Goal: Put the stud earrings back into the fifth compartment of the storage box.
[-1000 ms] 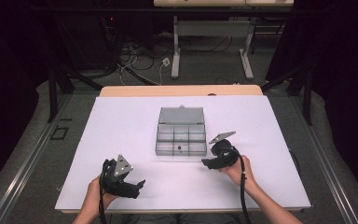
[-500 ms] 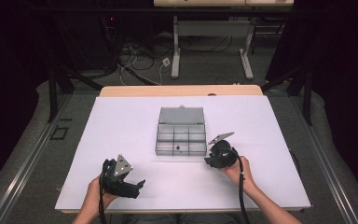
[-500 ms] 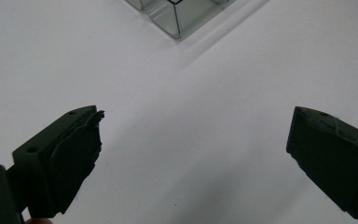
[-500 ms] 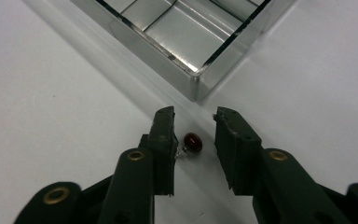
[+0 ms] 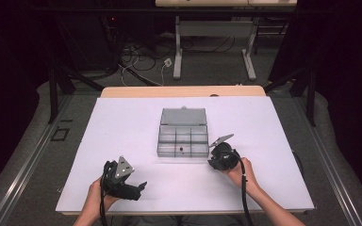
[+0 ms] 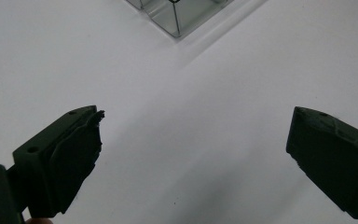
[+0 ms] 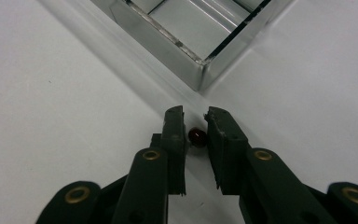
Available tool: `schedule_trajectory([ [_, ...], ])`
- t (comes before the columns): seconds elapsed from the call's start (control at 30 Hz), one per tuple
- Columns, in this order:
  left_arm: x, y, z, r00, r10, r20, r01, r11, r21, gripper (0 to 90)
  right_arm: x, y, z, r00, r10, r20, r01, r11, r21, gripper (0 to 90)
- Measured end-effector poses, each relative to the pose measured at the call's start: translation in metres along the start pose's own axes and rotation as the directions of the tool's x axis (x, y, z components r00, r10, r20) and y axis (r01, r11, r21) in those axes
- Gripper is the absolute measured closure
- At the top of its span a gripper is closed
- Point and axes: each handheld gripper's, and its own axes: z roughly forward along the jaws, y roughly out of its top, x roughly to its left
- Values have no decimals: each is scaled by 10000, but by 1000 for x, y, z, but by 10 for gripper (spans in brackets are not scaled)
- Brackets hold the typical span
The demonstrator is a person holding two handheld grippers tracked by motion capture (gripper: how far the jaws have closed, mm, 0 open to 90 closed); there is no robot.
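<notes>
A clear plastic compartment box (image 5: 183, 133) lies mid-table with its lid (image 5: 184, 116) folded open behind it. My right gripper (image 5: 211, 163) is just off the box's front right corner. In the right gripper view its jaws (image 7: 196, 112) are closed down on a small dark red bead (image 7: 196, 136) resting on the white table, a short way from the box corner (image 7: 200, 70). My left gripper (image 5: 140, 187) sits near the front left of the table. Its jaws (image 6: 196, 112) are spread wide over bare table, with the box corner (image 6: 177, 21) farther ahead.
A white sheet (image 5: 122, 127) covers the table, with a wooden strip (image 5: 184, 91) at its far edge. One small dark item (image 5: 182, 150) lies in a front compartment of the box. Cables and desk legs stand on the floor beyond.
My right gripper has turned slightly and settled lower beside the box's front right corner. The left gripper has stayed in place.
</notes>
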Motion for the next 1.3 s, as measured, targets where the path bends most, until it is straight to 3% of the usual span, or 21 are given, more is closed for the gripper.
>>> schedule_trajectory([
  [0.13,0,0,0,10000,6,-35,-6,10000,-28,37,1,0,-2,9997,244,41,-245,9995,212,792],
  [0.2,0,0,0,10000,49,-41,-49,10000,-42,37,-1,0,-1,10000,-7,-43,8,9999,105,796],
  [0.3,0,0,1,10000,54,-5,-54,10000,-66,38,-1,-1,-1,9997,220,-97,-220,9998,-24,799],
  [0.67,-1,1,1,10000,12,65,-12,10000,49,38,-2,-2,-8,9997,159,-163,-160,9998,-89,800],
  [0.7,-1,1,2,10000,-2,-77,1,10000,-97,38,-1,-3,-7,9995,300,-84,-304,9985,-448,800],
  [0.73,-1,1,1,10000,24,-25,-24,10000,-94,37,-2,-2,-10,9999,99,-140,-102,9998,-158,800],
  [0.83,0,0,0,10000,16,9,-16,10000,-89,38,-2,-2,-10,9998,21,-208,-31,9988,-496,800],
  [0.93,0,0,1,10000,18,-85,-19,9999,-157,37,-1,-1,-14,9994,229,-260,-240,9989,-396,800],
  [1.3,0,0,1,9999,-13,-104,10,9997,-232,37,2,5,-21,9998,-24,-214,1,9942,-1076,801],
])
